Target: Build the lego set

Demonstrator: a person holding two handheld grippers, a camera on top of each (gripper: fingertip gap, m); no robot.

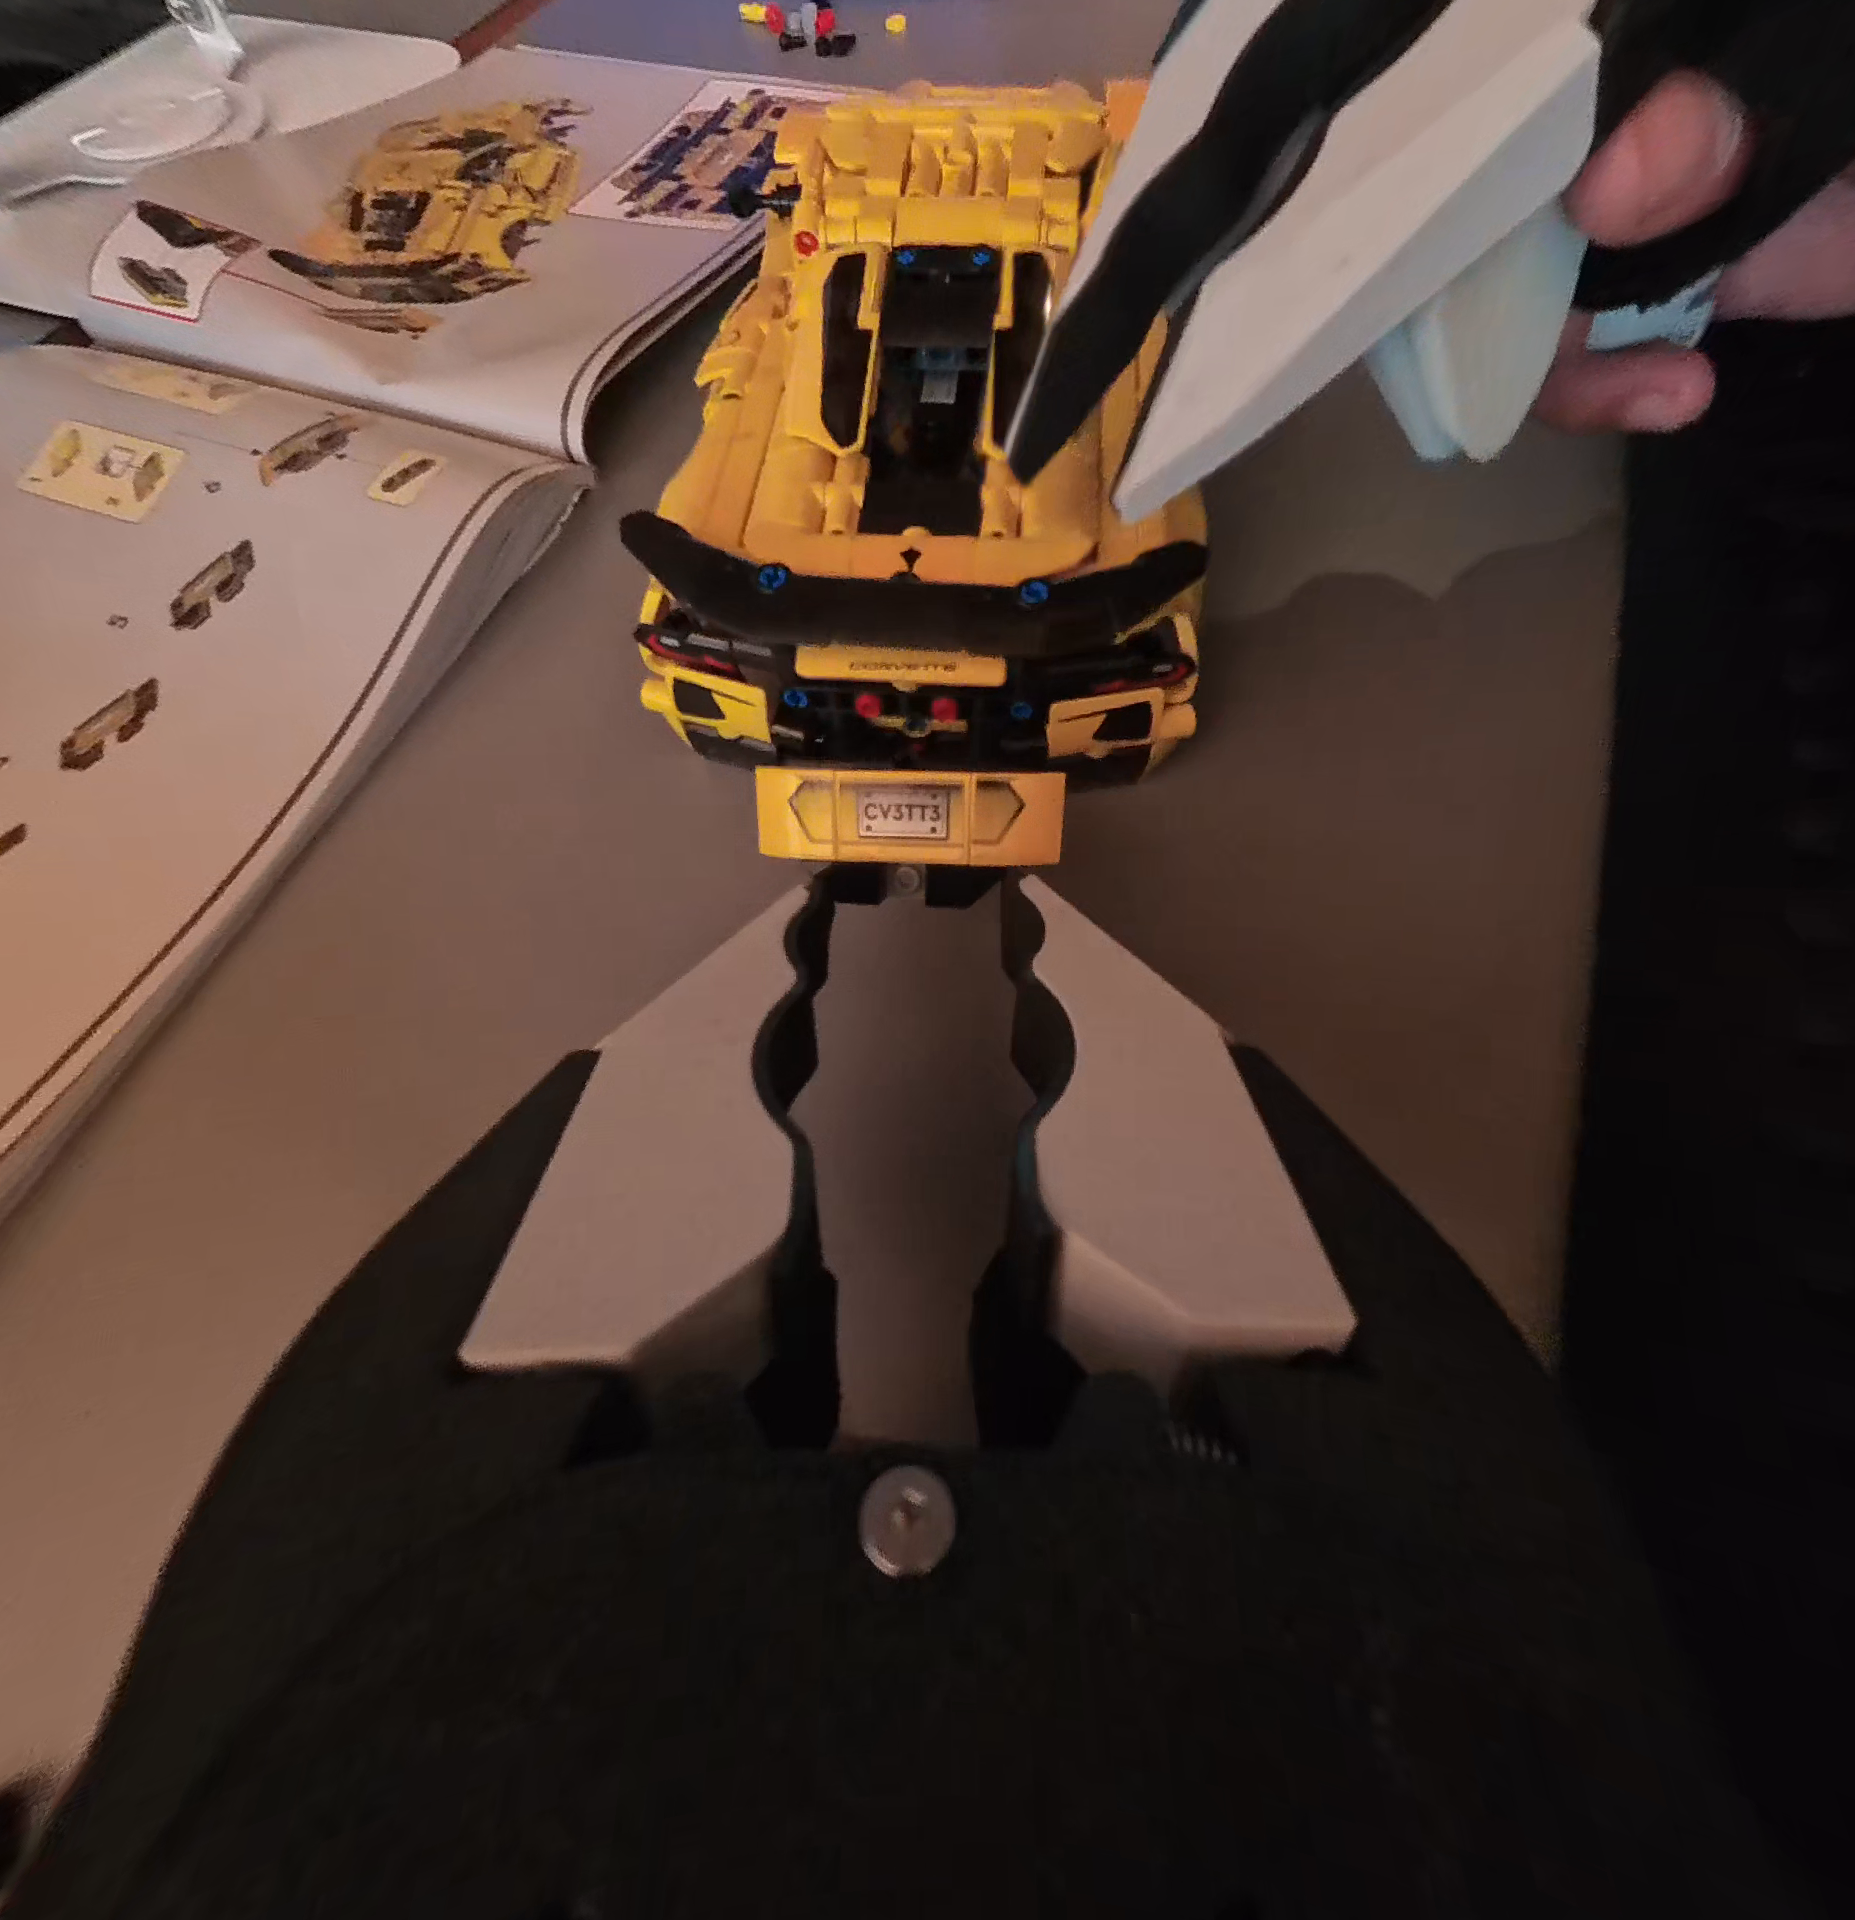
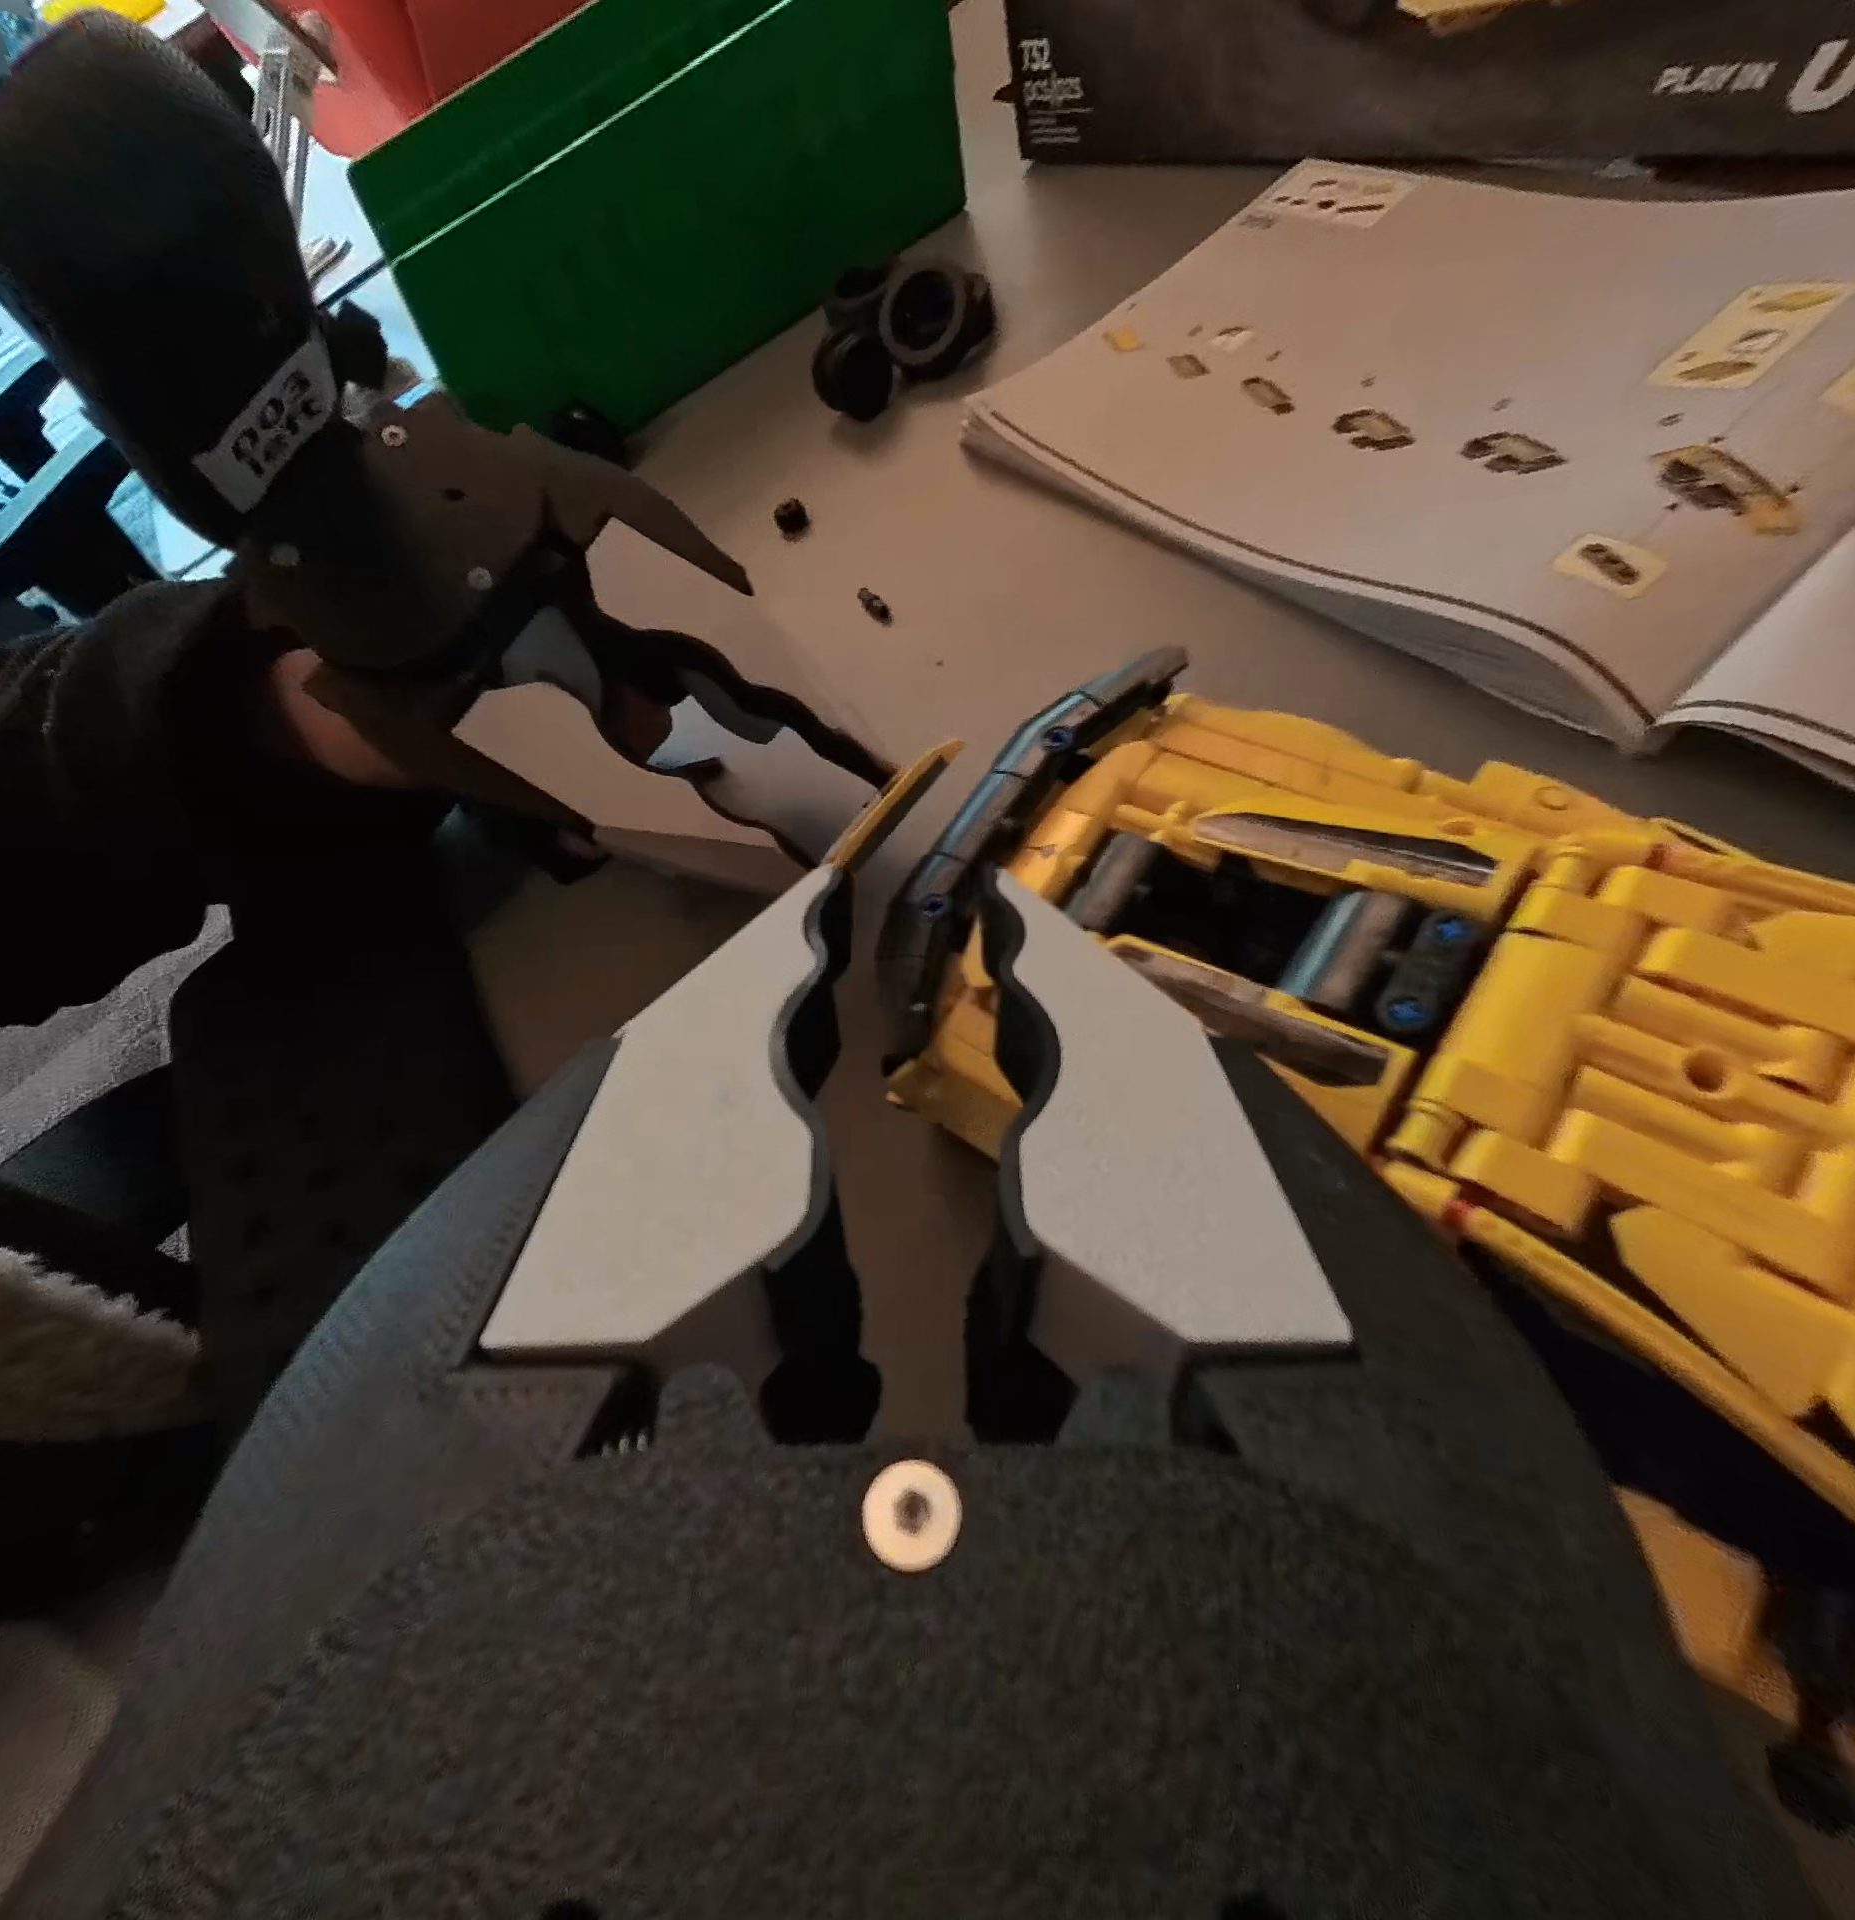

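A yellow Lego sports car (image 1: 902,416) with a black rear spoiler (image 1: 902,603) stands on the grey table, tail toward my left gripper. My left gripper (image 1: 918,894) is shut on a yellow number-plate bumper piece (image 1: 907,816), gripping its black underside and holding it just behind the car's tail. The right wrist view shows the car (image 2: 1525,1039), that piece (image 2: 892,805) and the left gripper (image 2: 855,821). My right gripper (image 2: 915,888) is open and empty over the spoiler's (image 2: 964,831) end. It also shows above the car's right rear in the left wrist view (image 1: 1068,488).
Open instruction booklets (image 1: 227,727) (image 2: 1422,468) lie left of the car. A green box (image 2: 642,208), black tyres (image 2: 902,332), small loose parts (image 2: 793,514) and the dark set box (image 2: 1422,83) sit farther off. More loose pieces (image 1: 809,26) lie beyond the car. One gripper's finger ends stand about 7 centimeters off the other's.
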